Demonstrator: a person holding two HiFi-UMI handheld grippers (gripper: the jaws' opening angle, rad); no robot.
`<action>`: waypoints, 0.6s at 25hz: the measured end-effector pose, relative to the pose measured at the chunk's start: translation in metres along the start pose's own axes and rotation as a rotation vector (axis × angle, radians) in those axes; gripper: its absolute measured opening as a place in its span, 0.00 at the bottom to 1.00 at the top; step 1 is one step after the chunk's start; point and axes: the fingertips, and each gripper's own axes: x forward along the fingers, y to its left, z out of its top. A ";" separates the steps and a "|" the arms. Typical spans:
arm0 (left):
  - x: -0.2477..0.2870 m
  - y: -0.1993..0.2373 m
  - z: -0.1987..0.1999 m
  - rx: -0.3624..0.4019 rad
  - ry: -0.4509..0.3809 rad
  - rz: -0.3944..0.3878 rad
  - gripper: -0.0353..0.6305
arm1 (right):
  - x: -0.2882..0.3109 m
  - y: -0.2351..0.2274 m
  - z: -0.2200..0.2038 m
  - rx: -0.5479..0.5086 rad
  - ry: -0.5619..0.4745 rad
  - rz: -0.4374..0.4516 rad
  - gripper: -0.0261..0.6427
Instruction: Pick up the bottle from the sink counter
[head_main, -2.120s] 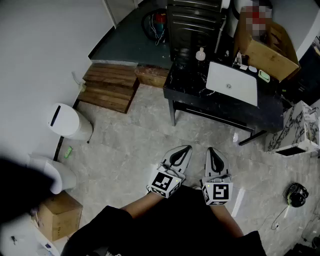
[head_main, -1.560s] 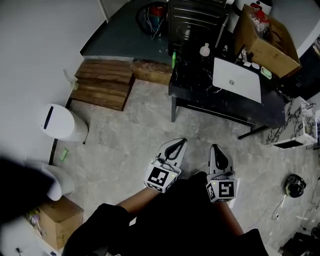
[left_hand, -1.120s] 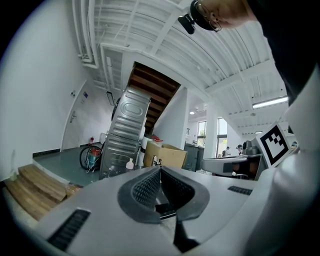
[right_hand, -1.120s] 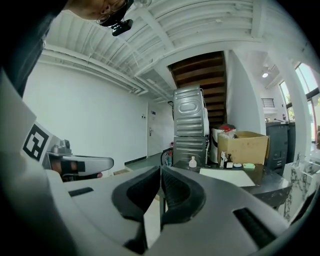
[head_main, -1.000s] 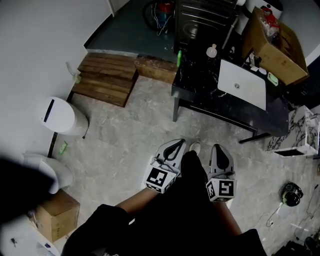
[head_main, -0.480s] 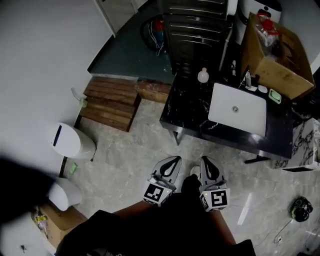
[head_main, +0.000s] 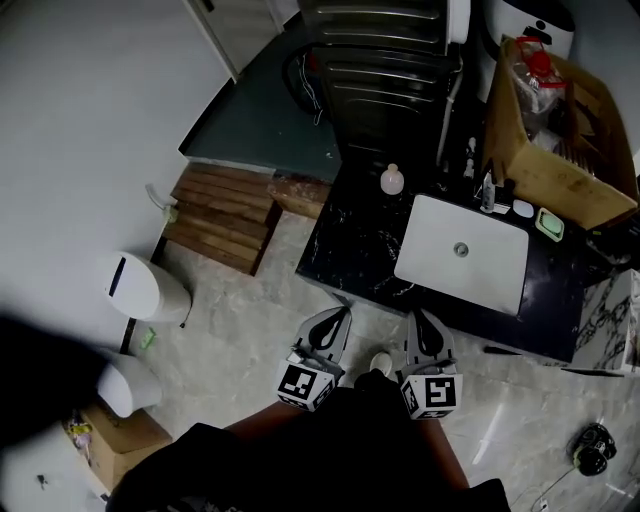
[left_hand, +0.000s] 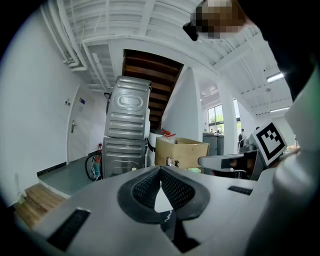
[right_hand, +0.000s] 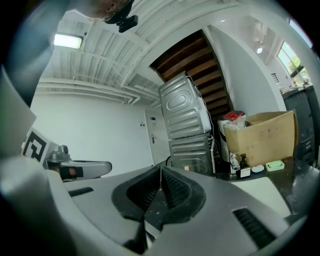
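**Counter reached, bottle not yet within reach**

The counter (head_main: 345, 245) has been closed on over the last two seconds. Earlier a wide stretch of floor lay between it and the tongs; now the tips of the left tongs (head_main: 337, 313) and the right tongs (head_main: 420, 318) are seen just at its near edge. Both pairs are pressed together and nothing is pinched in either. Before any grasp can be made, one pair will therefore have to be spread.

The bottle (head_main: 392, 180), white and round-bodied, is found upright at the far edge of the counter, just beyond the far left corner of the white basin (head_main: 460, 250). It is untouched, so the task is judged to be at its approach stage only.

The dark counter top between the tongs and the bottle appears bare, and a straight reach across it is judged possible. Close behind the bottle stands a stack of metal appliances (head_main: 385, 60), which leaves little room for overshoot. To the right, at the back of the basin, a small dark bottle (head_main: 487, 192) and a green soap dish (head_main: 547, 223) are set before a cardboard box (head_main: 560, 130); these could be mistaken for the target. Wooden steps (head_main: 225, 205) and a white bin (head_main: 145, 290) lie well apart to the left.
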 end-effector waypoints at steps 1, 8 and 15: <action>0.002 0.002 -0.002 -0.001 0.005 0.016 0.08 | 0.003 -0.006 -0.001 0.014 0.001 -0.004 0.10; 0.021 0.005 -0.005 -0.029 0.031 0.063 0.08 | 0.020 -0.018 -0.007 0.000 0.034 0.060 0.10; 0.043 0.012 0.002 -0.035 0.011 0.065 0.08 | 0.033 -0.028 0.002 -0.016 0.017 0.046 0.10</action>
